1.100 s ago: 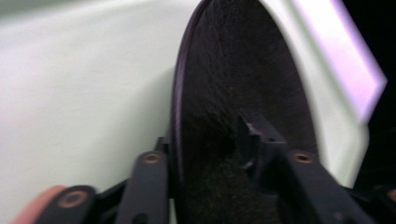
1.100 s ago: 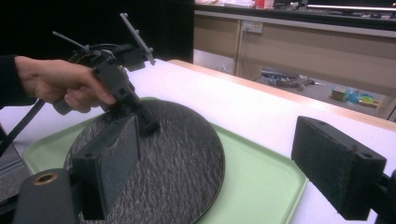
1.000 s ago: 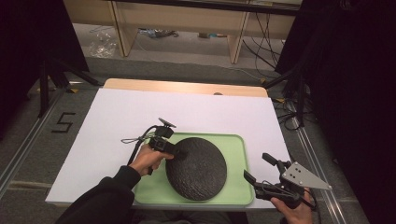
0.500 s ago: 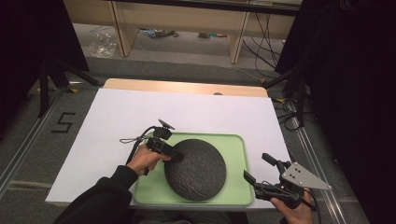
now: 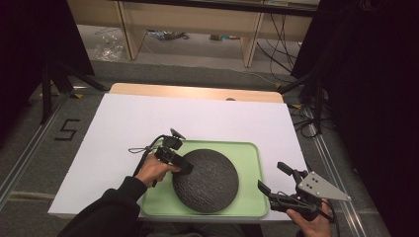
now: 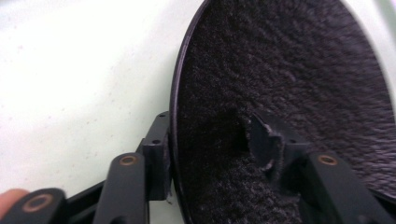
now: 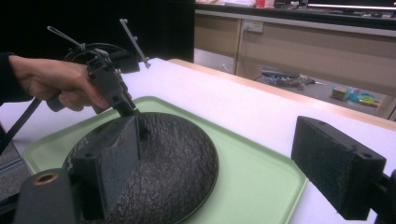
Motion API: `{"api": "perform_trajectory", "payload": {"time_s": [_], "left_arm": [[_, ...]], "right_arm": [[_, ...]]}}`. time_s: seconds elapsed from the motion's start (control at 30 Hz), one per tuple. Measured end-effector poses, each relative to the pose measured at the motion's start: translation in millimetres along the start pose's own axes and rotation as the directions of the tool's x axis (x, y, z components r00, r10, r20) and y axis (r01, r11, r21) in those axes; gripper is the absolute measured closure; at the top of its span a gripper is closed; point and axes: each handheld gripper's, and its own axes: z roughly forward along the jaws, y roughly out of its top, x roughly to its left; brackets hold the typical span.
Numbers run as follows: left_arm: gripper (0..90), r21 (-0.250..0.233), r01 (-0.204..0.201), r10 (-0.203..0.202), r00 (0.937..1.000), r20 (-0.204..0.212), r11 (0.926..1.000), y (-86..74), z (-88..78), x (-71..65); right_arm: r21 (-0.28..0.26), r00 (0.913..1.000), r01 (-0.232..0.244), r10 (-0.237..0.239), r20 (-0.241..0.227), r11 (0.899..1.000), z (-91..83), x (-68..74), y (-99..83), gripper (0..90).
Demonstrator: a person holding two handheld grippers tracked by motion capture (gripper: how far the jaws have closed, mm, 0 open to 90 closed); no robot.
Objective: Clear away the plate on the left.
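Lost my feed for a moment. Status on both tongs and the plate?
Left tongs just opening, jaws straddling the rim of the black plate, pads look off it. Plate flat on the green tray. Right tongs open, empty, off the tray's corner. Nothing in the way.

Blk textured plate (image 5: pixel 205 180), pale-grn tray (image 5: pixel 249 163)

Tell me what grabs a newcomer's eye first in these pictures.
A big round black plate with a rough, textured face lies on a pale green tray at the near edge of the white table. The left hand-held gripper straddles its left rim, jaws just opening; the right hand-held gripper waits open beside the tray's right corner.
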Motion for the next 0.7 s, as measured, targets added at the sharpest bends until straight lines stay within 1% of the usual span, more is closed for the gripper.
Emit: {"api": "perform_trajectory", "payload": {"time_s": [0.03,0.07,0.1,0.13,0.17,0.3,0.33,0.37,0.4,0.43,0.47,0.5,0.53,0.57,0.6,0.67,0.7], "left_arm": [[49.2,0.000,-0.003,0.003,0.9998,-0.021,1.0000,-0.3,0.5,-0.9],[49.0,0.000,-0.013,0.013,0.9983,-0.057,0.9999,-0.3,0.1,-0.5],[49.4,-0.004,-0.015,0.015,0.9990,-0.043,0.9999,0.1,-1.7,1.3],[48.4,-0.015,0.005,-0.005,0.9994,-0.034,0.9999,0.7,-5.6,0.6],[48.5,-0.023,-0.026,0.024,0.9983,-0.053,0.9994,1.4,-8.7,1.1],[48.1,-0.040,-0.034,0.032,0.9981,-0.053,0.9986,2.5,-18.4,0.4],[48.0,-0.065,-0.019,0.016,0.9986,-0.050,0.9977,2.0,-19.1,-0.6],[47.9,-0.062,-0.032,0.029,0.9983,-0.051,0.9976,1.5,-22.0,-0.5],[47.9,-0.054,-0.052,0.049,0.9973,-0.056,0.9972,1.2,-24.3,0.1],[47.9,-0.061,-0.058,0.055,0.9968,-0.059,0.9964,0.6,-26.3,-0.3],[47.4,-0.071,-0.058,0.054,0.9966,-0.061,0.9957,-0.3,-28.9,-0.6],[46.6,-0.075,-0.061,0.056,0.9966,-0.060,0.9954,-0.4,-30.4,-0.2],[45.7,-0.078,-0.054,0.049,0.9971,-0.057,0.9955,-0.9,-32.1,-0.6],[44.3,-0.075,-0.058,0.054,0.9972,-0.053,0.9955,-1.5,-34.0,-0.2],[44.0,-0.077,-0.062,0.058,0.9968,-0.054,0.9951,-1.8,-34.9,-0.3],[43.4,-0.086,-0.059,0.054,0.9968,-0.058,0.9945,-2.5,-36.9,-1.2],[42.8,-0.088,-0.071,0.067,0.9962,-0.056,0.9936,-2.4,-38.4,-0.3]], "right_arm": [[-0.003,1.0000,-0.001,0.001,-0.004,1.000,-0.1,0.2,0.0,16.5],[-0.004,1.0000,-0.001,0.001,-0.004,1.000,-0.1,0.2,0.1,16.5],[-0.004,1.0000,0.001,-0.001,0.001,1.000,-0.1,-0.1,0.1,16.5],[-0.002,1.0000,-0.001,0.001,-0.002,1.000,0.0,-0.1,0.1,16.5],[-0.002,1.0000,0.001,-0.001,0.000,1.000,-0.1,0.0,0.0,16.5],[0.001,1.0000,-0.001,0.001,0.001,1.000,0.1,0.1,0.0,16.5],[0.001,1.0000,0.001,-0.001,0.000,1.000,0.0,0.2,0.0,16.5],[0.006,0.9999,0.001,-0.001,-0.011,1.000,-0.4,0.1,0.2,16.5],[-0.003,1.0000,-0.002,0.002,-0.006,1.000,0.0,0.3,0.1,16.5],[-0.006,1.0000,-0.005,0.005,-0.005,1.000,0.4,0.3,0.0,16.5],[-0.001,1.0000,0.000,0.000,0.001,1.000,0.1,0.0,0.0,16.5],[0.001,1.0000,0.001,-0.002,0.001,1.000,0.0,0.1,-0.1,16.5],[0.004,1.0000,0.001,-0.001,-0.006,1.000,-0.3,0.0,0.1,16.5],[-0.006,1.0000,-0.005,0.005,-0.007,1.000,0.4,0.4,-0.1,16.5],[-0.002,1.0000,0.000,0.000,0.001,1.000,0.0,-0.1,0.0,16.5],[0.000,1.0000,0.001,-0.001,0.001,1.000,-0.1,0.0,-0.1,16.5],[0.002,1.0000,0.000,0.000,-0.005,1.000,-0.4,0.0,0.0,16.5]]}}
